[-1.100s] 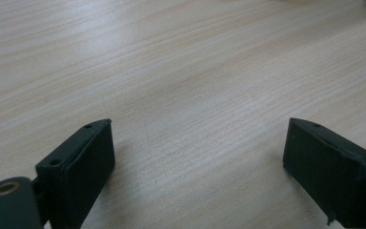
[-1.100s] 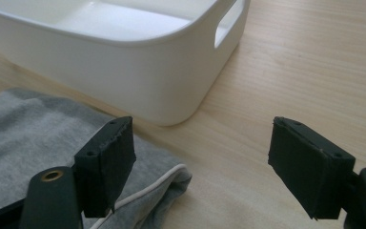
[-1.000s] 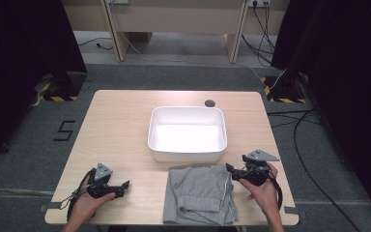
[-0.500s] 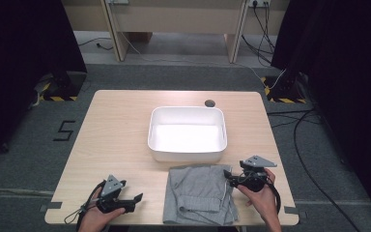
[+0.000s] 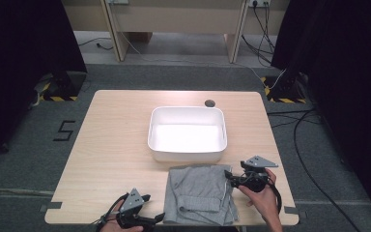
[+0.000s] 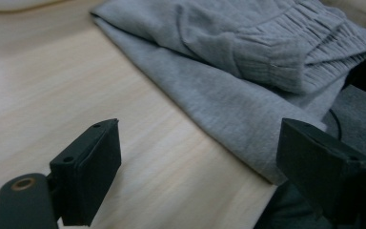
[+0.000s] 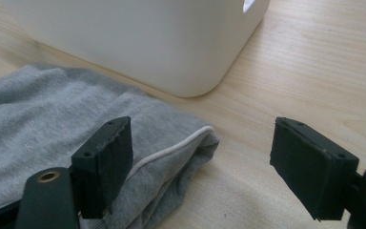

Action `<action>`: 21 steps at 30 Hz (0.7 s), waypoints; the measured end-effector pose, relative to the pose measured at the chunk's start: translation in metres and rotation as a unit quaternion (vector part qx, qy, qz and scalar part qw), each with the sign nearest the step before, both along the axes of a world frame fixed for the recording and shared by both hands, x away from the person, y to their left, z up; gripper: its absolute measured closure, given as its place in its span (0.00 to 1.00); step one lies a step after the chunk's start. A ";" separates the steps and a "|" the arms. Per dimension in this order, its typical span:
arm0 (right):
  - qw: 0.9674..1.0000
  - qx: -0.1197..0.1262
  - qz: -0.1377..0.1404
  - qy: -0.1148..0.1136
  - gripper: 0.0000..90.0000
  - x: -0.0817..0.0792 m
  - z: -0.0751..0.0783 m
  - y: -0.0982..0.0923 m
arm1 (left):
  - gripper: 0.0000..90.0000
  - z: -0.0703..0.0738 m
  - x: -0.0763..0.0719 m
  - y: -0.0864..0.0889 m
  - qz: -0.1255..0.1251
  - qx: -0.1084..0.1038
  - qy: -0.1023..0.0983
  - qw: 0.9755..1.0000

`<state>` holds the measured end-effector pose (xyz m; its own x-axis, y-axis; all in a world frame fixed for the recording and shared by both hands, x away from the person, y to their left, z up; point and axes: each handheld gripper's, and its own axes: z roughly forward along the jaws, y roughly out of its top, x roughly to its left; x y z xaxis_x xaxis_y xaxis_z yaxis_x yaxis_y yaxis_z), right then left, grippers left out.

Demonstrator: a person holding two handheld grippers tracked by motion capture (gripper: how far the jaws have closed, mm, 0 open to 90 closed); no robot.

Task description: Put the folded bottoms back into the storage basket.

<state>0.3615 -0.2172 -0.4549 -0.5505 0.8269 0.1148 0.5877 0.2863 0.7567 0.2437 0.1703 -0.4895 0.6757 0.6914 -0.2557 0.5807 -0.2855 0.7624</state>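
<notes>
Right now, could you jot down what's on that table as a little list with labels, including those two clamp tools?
table: light wood
folded garment: grey, near front edge, just in front of the tub
tub: white, looks empty
small dark disc: beyond the tub
left gripper: open, nothing between jaws, pointing at the garment's near corner
right gripper: open, at the garment's far right corner, pads not pressing on it

sweatpants [image 5: 200,193]: soft grey knit cloth, ribbed cuff | tub [image 5: 187,150]: smooth white plastic | table [image 5: 111,145]: pale matt wood
</notes>
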 end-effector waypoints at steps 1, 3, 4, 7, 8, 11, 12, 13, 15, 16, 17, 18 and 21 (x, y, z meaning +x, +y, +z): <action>1.000 0.000 0.000 0.001 0.26 0.000 0.000 0.000 | 0.16 -0.001 -0.001 -0.005 -0.008 -0.001 0.005 1.000; 1.000 0.000 0.000 0.000 0.26 0.000 0.000 -0.001 | 0.16 -0.002 -0.001 -0.007 -0.013 -0.003 0.007 1.000; 1.000 0.001 0.000 0.000 0.26 0.000 0.000 -0.002 | 0.16 -0.003 -0.002 -0.010 -0.018 -0.004 0.015 1.000; 1.000 0.001 -0.001 -0.001 0.26 0.001 0.000 -0.002 | 0.16 -0.003 -0.002 -0.015 -0.023 -0.015 0.024 0.999; 1.000 0.001 0.000 -0.001 0.26 0.001 0.000 -0.002 | 0.16 -0.003 -0.002 -0.016 -0.024 -0.021 0.026 0.999; 1.000 -0.001 0.001 0.002 0.26 0.001 -0.001 -0.001 | 0.16 -0.003 -0.002 -0.024 -0.033 -0.021 0.023 0.999; 1.000 -0.001 0.003 0.001 0.26 0.001 -0.001 -0.001 | 0.16 -0.003 -0.003 -0.027 -0.036 -0.017 0.022 0.999; 1.000 0.000 0.004 0.002 0.26 0.001 -0.001 -0.001 | 0.16 -0.003 -0.003 -0.030 -0.036 -0.015 0.020 0.999; 1.000 0.000 0.003 0.004 0.26 0.002 -0.001 -0.002 | 0.16 -0.002 -0.003 -0.034 -0.038 -0.013 0.020 0.999; 1.000 0.000 0.003 0.003 0.26 0.002 -0.001 -0.002 | 0.16 -0.003 -0.003 -0.037 -0.037 -0.016 0.019 0.999; 1.000 0.001 0.003 0.004 0.26 0.002 -0.001 -0.002 | 0.16 -0.003 -0.002 -0.039 -0.037 -0.014 0.018 0.999; 1.000 0.001 0.002 0.006 0.26 0.001 -0.001 -0.001 | 0.16 -0.003 -0.002 -0.041 -0.038 -0.011 0.016 0.999; 1.000 -0.004 0.008 0.006 0.26 0.002 -0.002 0.001 | 0.16 -0.003 -0.001 -0.048 -0.040 -0.007 0.013 0.999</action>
